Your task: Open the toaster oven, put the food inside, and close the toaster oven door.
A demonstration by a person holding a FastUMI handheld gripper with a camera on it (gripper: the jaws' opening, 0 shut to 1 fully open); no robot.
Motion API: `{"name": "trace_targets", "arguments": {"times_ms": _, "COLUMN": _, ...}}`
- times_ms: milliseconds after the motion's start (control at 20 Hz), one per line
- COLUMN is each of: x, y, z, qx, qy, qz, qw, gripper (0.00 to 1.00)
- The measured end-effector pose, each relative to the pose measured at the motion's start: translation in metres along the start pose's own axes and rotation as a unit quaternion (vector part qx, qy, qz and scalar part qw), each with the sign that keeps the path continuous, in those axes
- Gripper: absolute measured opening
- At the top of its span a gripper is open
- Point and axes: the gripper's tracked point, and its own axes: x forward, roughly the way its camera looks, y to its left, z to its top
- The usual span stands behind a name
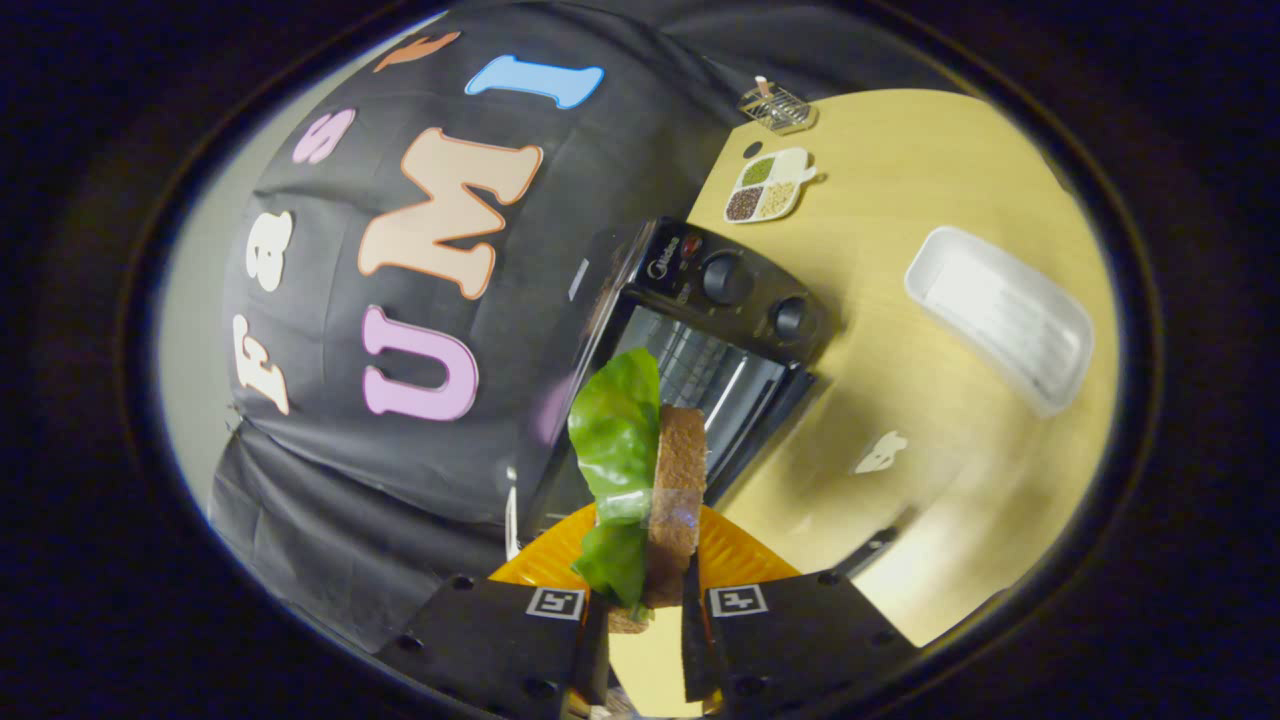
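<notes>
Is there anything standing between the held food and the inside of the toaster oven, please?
Nothing visible does. The tool is shut on the sandwich, and the toaster oven just beyond it has its door down, its rack exposed.

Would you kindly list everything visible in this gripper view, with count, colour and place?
sandwich: one, brown bread with green lettuce, held between the fingers
plate: one, orange, under the sandwich
toaster oven: one, black, door open, just beyond the sandwich
sectioned dish: one, white, holding grains, beyond the oven
wire rack: one, metal, beyond the dish
tray: one, white, beside the oven
table: one, light wood, under everything
gripper: one, shut on the sandwich
</notes>
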Motion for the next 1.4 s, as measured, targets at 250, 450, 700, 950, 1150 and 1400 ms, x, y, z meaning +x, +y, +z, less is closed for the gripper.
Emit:
{"name": "trace_targets", "arguments": {"times_ms": 250, "x": 0.045, "y": 0.009, "z": -0.008, "qx": 0.035, "qy": -0.025, "qz": 0.001, "qw": 0.999, "gripper": 0.31}}
{"name": "trace_targets", "arguments": {"times_ms": 450, "x": 0.075, "y": 0.005, "z": -0.004, "qx": 0.053, "qy": -0.05, "qz": -0.015, "qw": 0.997, "gripper": 0.31}}
{"name": "trace_targets", "arguments": {"times_ms": 700, "x": 0.103, "y": -0.001, "z": 0.004, "qx": 0.064, "qy": -0.076, "qz": -0.034, "qw": 0.994, "gripper": 0.31}}
{"name": "trace_targets", "arguments": {"times_ms": 950, "x": 0.126, "y": -0.003, "z": 0.007, "qx": 0.08, "qy": -0.087, "qz": -0.042, "qw": 0.992, "gripper": 0.32}}
{"name": "trace_targets", "arguments": {"times_ms": 1150, "x": 0.133, "y": -0.009, "z": 0.007, "qx": 0.079, "qy": -0.089, "qz": -0.051, "qw": 0.992, "gripper": 0.39}}
{"name": "trace_targets", "arguments": {"times_ms": 1400, "x": 0.125, "y": -0.018, "z": 0.009, "qx": 0.039, "qy": -0.087, "qz": -0.063, "qw": 0.993, "gripper": 0.57}}
